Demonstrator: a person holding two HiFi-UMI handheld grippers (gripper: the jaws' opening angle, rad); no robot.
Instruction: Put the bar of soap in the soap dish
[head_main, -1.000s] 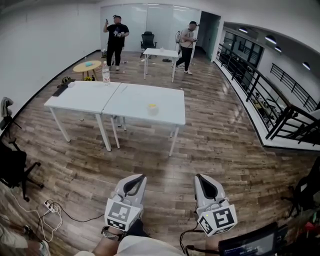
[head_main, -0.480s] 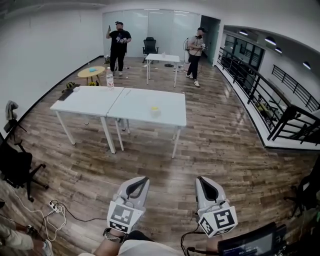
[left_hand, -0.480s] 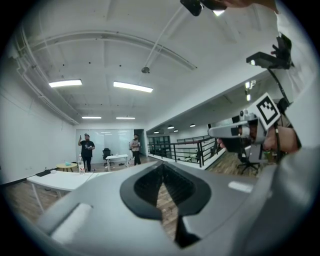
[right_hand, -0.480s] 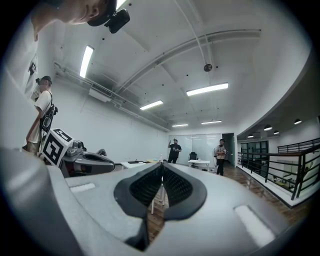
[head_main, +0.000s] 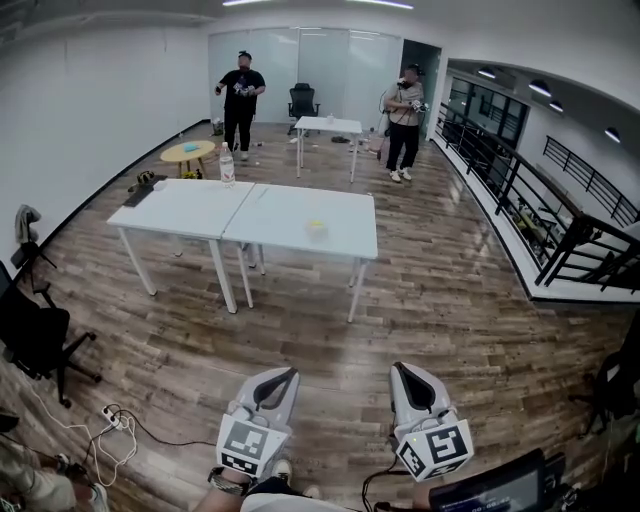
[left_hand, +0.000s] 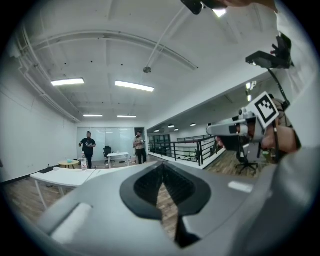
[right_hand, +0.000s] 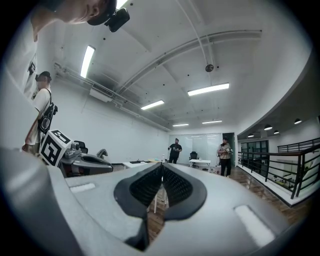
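The left gripper (head_main: 289, 372) and the right gripper (head_main: 399, 367) are held level and side by side above a wooden floor (head_main: 440, 300), well short of a long white bench (head_main: 280, 212). Each gripper has its jaws pressed together, with nothing between them. A small yellow item (head_main: 316, 227) sits on the bench's right half, well apart from both grippers (too small to tell bar of soap from dish). A clear bottle (head_main: 227, 164) stands at the far edge of the bench's left half. Two people (head_main: 240, 95) stand at the back of the room near a smaller white table (head_main: 328, 126).
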